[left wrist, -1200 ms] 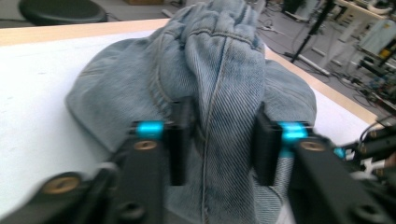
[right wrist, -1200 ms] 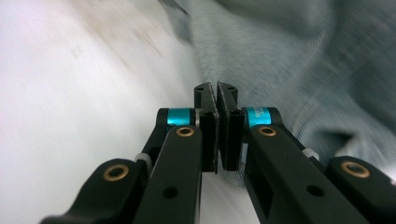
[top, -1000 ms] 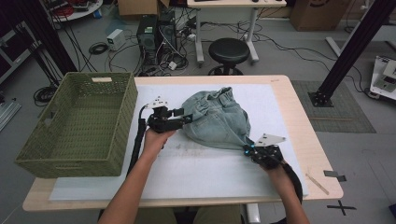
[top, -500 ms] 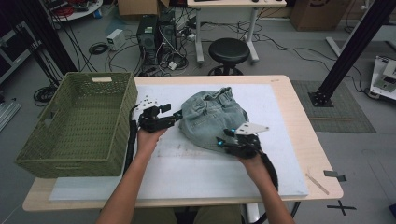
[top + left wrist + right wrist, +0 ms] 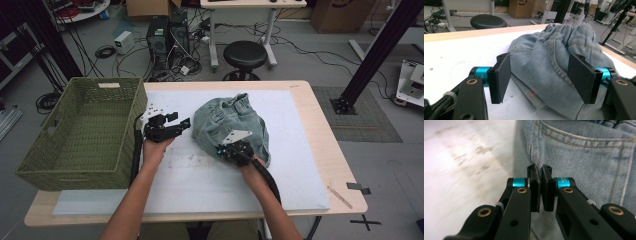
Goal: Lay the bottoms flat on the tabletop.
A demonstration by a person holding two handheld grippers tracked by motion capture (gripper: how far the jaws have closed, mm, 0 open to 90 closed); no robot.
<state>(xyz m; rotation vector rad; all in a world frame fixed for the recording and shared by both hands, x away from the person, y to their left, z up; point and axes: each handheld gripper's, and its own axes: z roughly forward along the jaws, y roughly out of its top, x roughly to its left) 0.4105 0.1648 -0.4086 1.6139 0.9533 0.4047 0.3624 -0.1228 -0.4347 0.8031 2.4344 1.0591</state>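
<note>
A crumpled pair of light-blue denim jeans (image 5: 235, 117) lies on the white mat (image 5: 200, 177) in the middle of the table. My left gripper (image 5: 181, 121) stands open just off the jeans' left side; in the left gripper view its jaws (image 5: 541, 77) frame the folded denim (image 5: 554, 50) without touching it. My right gripper (image 5: 223, 148) sits at the near edge of the jeans. In the right gripper view it (image 5: 539, 173) is shut on a seamed edge of the denim (image 5: 586, 152) beside a back pocket.
A green woven basket (image 5: 65, 175) stands at the table's left end, close to my left forearm. The wooden table edge (image 5: 320, 120) runs along the right. A black stool (image 5: 245, 52) and cables sit on the floor beyond the far edge.
My right gripper has moved left along the near side, carrying the jeans' edge with it and bunching the denim. My left gripper has drawn back slightly to the left.
</note>
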